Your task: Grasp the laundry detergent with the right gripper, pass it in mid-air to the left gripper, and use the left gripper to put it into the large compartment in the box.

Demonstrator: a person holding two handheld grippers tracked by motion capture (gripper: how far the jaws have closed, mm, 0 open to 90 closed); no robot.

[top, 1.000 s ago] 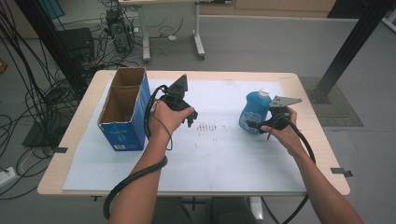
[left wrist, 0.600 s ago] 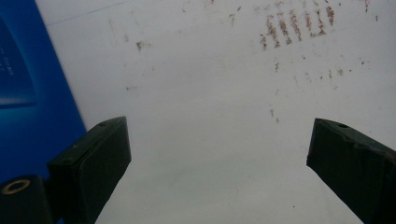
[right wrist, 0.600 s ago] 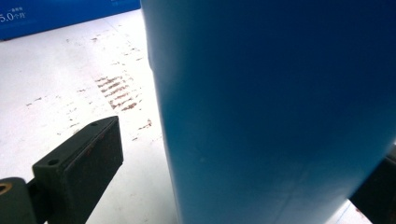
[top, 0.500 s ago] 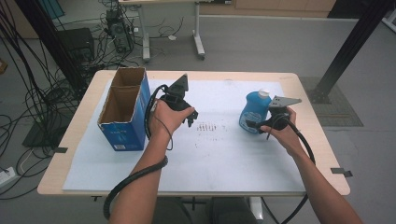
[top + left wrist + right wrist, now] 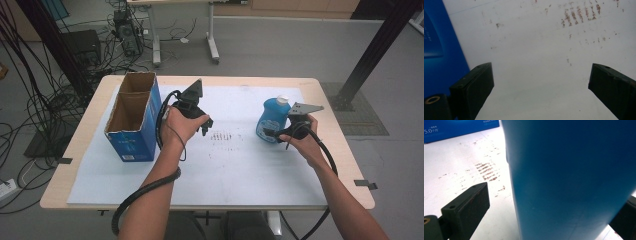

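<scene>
A blue bottle (image 5: 272,119) with a white cap stands upright on the white sheet (image 5: 225,165) at the right. My right gripper (image 5: 273,134) is at its near side, open, with the jaws on either side of the bottle's body (image 5: 574,170). In the right gripper view, the right gripper (image 5: 554,202) has a clear gap between its left jaw and the bottle. My left gripper (image 5: 206,123) hovers over the sheet's middle, just right of the open blue cardboard box (image 5: 131,120). In the left gripper view, the left gripper (image 5: 540,72) is open wide with nothing between its jaws.
Brown smudges (image 5: 223,136) mark the sheet between the two grippers. The box's blue side (image 5: 439,42) lies close to the left gripper's left jaw. Beyond the wooden table's (image 5: 330,95) far edge are a desk frame and cables on the floor.
</scene>
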